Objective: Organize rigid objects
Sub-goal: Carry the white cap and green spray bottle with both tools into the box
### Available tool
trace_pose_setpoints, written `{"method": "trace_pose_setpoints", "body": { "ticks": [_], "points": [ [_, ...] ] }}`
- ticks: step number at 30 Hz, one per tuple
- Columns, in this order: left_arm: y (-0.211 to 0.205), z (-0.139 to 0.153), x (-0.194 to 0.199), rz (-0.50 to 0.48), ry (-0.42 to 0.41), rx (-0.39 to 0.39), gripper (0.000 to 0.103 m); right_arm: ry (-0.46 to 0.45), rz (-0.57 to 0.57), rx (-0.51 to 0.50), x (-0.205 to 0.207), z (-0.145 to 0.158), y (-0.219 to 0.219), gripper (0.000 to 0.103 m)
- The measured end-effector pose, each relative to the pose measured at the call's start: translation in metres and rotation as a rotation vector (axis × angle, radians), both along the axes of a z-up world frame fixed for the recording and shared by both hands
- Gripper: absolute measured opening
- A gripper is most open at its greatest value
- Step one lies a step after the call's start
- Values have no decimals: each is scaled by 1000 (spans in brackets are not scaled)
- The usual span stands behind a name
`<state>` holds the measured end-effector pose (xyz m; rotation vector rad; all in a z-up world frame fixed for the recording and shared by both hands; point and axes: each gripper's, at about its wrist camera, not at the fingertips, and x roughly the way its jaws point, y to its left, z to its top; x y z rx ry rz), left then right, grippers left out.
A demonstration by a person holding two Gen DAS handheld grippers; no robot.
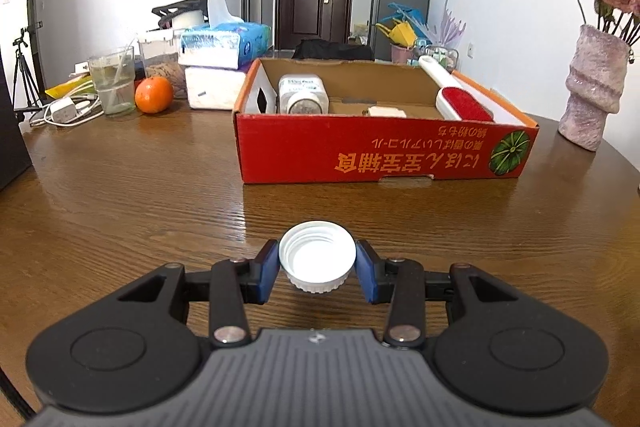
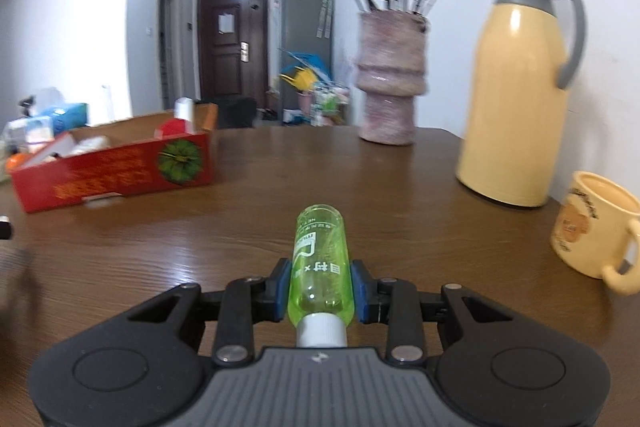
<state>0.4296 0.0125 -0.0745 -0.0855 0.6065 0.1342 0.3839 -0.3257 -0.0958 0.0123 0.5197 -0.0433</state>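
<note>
Your left gripper (image 1: 317,269) is clamped on a round white plastic screw cap (image 1: 317,257), its blue pads pressed against the cap's two sides and its open, threaded side facing up, above the brown wood-grain table (image 1: 120,187). Your right gripper (image 2: 319,287) is closed on a clear green plastic bottle (image 2: 319,259), gripping it around the body; the bottle's white cap end points back toward you and its rounded base points away over the table.

Farther out in the left view sits the open red cardboard box with orange lettering (image 1: 384,151). Inside it a white plastic jar (image 1: 303,94) lies on its side at the left end, a small pale block (image 1: 387,111) rests near the middle, and a white lint brush with a red pad (image 1: 460,95) leans along the right wall. In the right view that box lies off to your left.

To the left of the box stand an orange fruit (image 1: 153,94), a clear drinking glass (image 1: 113,81) and stacked tissue packs (image 1: 218,67). To its right stands a pink textured vase of dried roses (image 1: 592,87). In the right view a cream thermos jug with a grey handle (image 2: 516,87) and a cream mug (image 2: 596,227) stand at the right.
</note>
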Motion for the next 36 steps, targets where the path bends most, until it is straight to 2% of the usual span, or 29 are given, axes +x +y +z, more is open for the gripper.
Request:
{"method": "trace_pose_setpoints", "body": {
  "ticks": [9,17,36],
  "points": [
    [-5,19,-15,-34,-48,-8,41,-52,116,63,6,17,62,30],
    [-4,38,-14,-36,-85,-11,41,-95,183,94,18,29,105,30],
    [12,61,36,39,-140,-65,41,-167,203,166,67,34,137,30]
  ]
}}
